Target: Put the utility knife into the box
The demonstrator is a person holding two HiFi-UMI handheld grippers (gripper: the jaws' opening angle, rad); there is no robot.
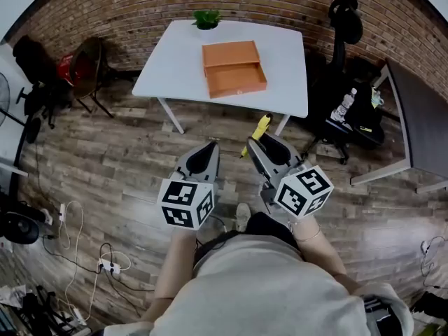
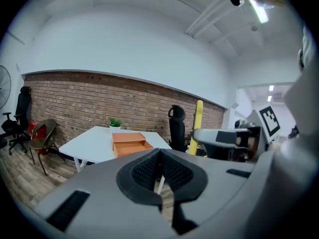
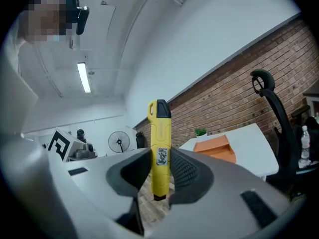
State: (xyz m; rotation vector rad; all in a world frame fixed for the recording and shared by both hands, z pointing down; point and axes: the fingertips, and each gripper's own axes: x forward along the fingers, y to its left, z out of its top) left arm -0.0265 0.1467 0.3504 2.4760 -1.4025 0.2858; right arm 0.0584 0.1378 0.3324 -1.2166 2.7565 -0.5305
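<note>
Item: utility knife (image 3: 159, 143), clamped in our right tongs (image 3: 160, 168); left tongs (image 2: 159, 176) clenched, empty. Risk: thin pinch, it may slip before the far box (image 1: 233, 68).

Two grey hand-held grippers, and a person in a pale top

The left gripper (image 1: 208, 148) and right gripper (image 1: 257, 143) are matt grey plastic shells that taper to a beak. Each ends at the rear in a white cube – the left cube (image 1: 186, 203), the right cube (image 1: 303, 191) – printed with black square markers. Inside the jaws sit black ribbed pads (image 2: 144, 171) in a rounded dark recess, with dark rectangular slots sunk in the grey shell on either side. The person wears a loose, light beige top (image 1: 266, 296) and a pale shoe (image 1: 242, 217).
</note>
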